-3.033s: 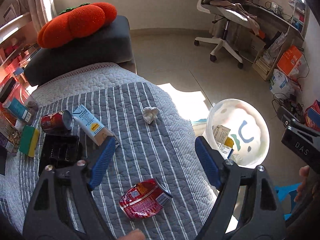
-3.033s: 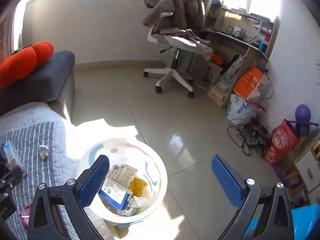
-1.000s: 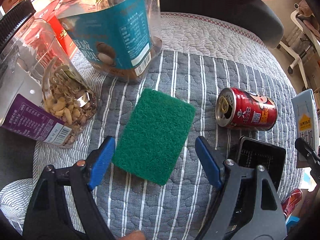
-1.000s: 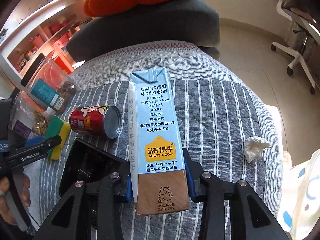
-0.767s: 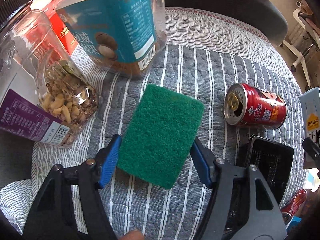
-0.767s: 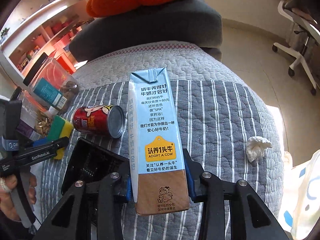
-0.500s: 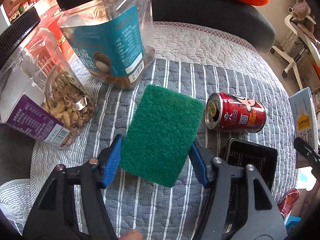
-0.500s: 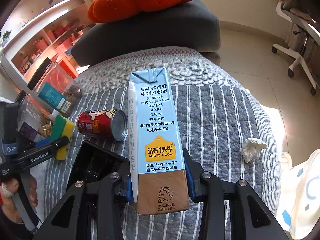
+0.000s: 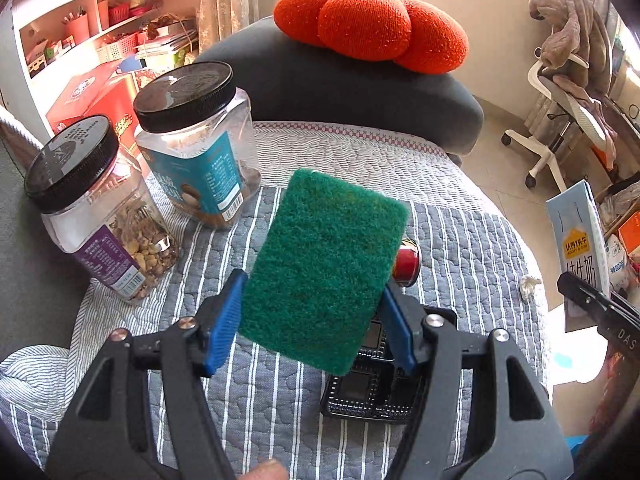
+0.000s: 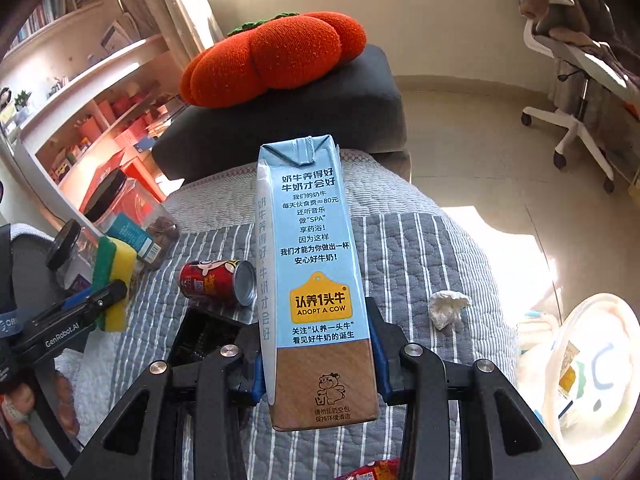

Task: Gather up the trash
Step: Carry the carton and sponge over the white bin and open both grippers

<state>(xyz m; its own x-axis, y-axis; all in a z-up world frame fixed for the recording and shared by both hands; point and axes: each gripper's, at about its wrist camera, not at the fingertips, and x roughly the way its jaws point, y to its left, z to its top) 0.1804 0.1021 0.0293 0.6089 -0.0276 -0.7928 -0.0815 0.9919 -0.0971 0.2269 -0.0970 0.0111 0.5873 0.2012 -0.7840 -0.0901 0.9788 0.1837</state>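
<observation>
My left gripper (image 9: 316, 320) is shut on a green and yellow sponge (image 9: 324, 264) and holds it above the striped quilt (image 9: 460, 240). The sponge also shows in the right wrist view (image 10: 114, 280). My right gripper (image 10: 318, 364) is shut on a light blue milk carton (image 10: 316, 272) and holds it upright above the quilt; the carton shows in the left wrist view (image 9: 578, 252). A red can (image 10: 216, 282) lies on its side. A crumpled tissue (image 10: 446, 308) lies near the quilt's right edge. A white trash bin (image 10: 596, 384) stands on the floor at the right.
Two clear jars with black lids (image 9: 192, 140) (image 9: 92, 208) stand at the left. A black tray (image 9: 372, 392) lies on the quilt under the sponge. An orange pumpkin cushion (image 9: 372, 28) rests on a dark armrest. An office chair (image 9: 560, 120) stands on the floor. A crushed red packet (image 10: 372, 470) lies at the front.
My left gripper closed on the sponge and lifted it off the quilt. My right gripper raised the milk carton higher. Both views tilted upward.
</observation>
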